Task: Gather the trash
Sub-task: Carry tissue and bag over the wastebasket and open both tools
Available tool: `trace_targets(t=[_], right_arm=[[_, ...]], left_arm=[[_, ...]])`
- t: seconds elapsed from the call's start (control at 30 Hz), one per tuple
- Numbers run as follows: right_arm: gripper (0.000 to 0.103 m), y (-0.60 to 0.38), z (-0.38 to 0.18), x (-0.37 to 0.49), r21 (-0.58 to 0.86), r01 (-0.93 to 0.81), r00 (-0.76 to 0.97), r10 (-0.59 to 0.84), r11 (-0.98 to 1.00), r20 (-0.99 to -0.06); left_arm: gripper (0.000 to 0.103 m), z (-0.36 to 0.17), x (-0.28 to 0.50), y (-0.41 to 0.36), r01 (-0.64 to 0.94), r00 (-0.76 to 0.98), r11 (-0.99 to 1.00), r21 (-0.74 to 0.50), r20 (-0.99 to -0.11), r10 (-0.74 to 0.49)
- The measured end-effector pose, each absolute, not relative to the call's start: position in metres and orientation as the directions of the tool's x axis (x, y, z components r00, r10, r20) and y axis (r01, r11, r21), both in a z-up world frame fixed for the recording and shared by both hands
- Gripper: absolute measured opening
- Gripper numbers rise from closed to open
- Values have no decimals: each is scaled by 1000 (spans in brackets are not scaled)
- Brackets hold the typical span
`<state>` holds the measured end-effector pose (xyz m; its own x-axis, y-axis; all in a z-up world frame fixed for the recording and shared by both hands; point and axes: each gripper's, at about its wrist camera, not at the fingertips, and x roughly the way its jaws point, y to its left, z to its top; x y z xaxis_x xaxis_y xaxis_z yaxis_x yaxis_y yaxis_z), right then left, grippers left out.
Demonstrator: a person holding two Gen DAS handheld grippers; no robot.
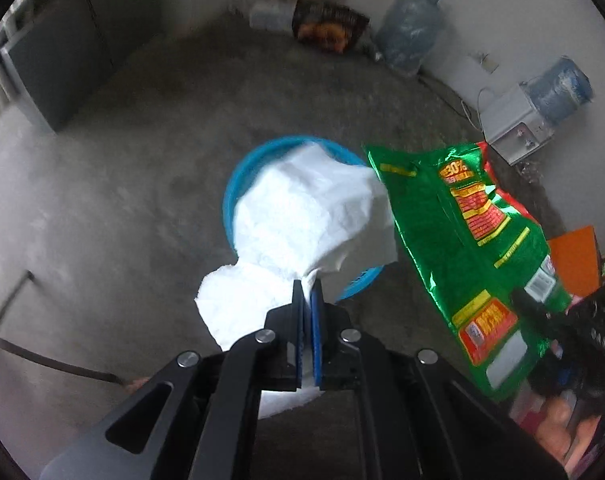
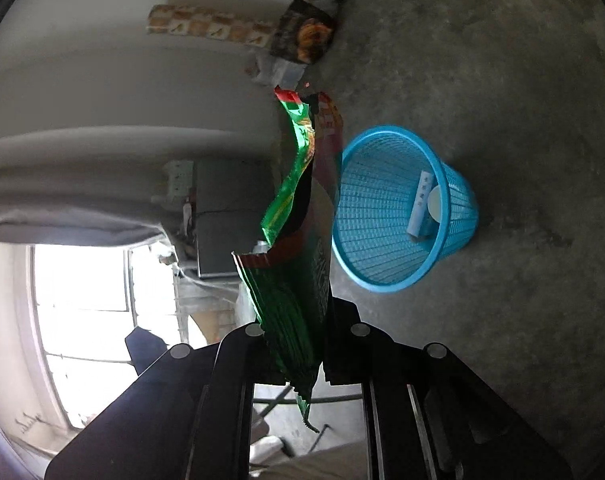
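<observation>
The grey concrete floor fills most of both views. Against the far white wall stand two large translucent blue water jugs, one of them lying on a small white dispenser box, with a dark printed bag with an orange picture in the corner between wall and floor.

On the floor sits the round blue plastic mesh wastebasket, upright and open. In the right wrist view a white paper roll and a white round lid lie at its bottom. In the left wrist view only part of its rim shows, the rest being hidden behind the paper.

The green foil snack bag with red and yellow print hangs in the air just beside the basket, crumpled and torn open at one end. The right gripper is clamped on its lower edge, the bag rising from between the jaws.

The crumpled white paper sheet is held over the basket's opening. The left gripper pinches it with its blue-padded fingers nearly together, paper bunched between them and spilling out to the left. The paper's right edge meets the green bag in that view; whether they touch I cannot tell.
</observation>
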<state>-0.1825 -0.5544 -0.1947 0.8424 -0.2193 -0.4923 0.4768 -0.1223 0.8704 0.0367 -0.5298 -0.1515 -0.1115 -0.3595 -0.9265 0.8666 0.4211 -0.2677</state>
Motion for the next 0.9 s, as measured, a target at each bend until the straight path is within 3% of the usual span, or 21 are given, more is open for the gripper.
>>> trace_targets(t=[0.13, 0.23, 0.3, 0.37, 0.63, 0.9], right_arm=[[11, -559, -199, -185, 872, 468, 842, -229, -141, -489], [11, -556, -202, -187, 871, 467, 838, -237, -154, -492], [11, -562, -205, -200, 868, 467, 835, -238, -169, -496], [11, -562, -206, -206, 866, 468, 831, -247, -178, -499], [12, -567, -209, -206, 858, 477, 829, -228, -190, -511], [17, -594, -216, -153, 818, 564, 807, -134, -112, -574]], left_arm=[[4, -182, 41, -570, 859, -94, 453, -238, -944, -317], [32, -196, 36, -585, 851, -100, 469, -237, -949, -298], [57, -199, 39, -586, 845, -86, 482, -232, -948, -306], [64, -196, 39, -588, 841, -73, 488, -233, -943, -324], [65, -164, 61, -560, 781, -85, 540, -313, -910, -406], [69, -73, 77, -515, 761, 3, 562, -324, -865, -502]])
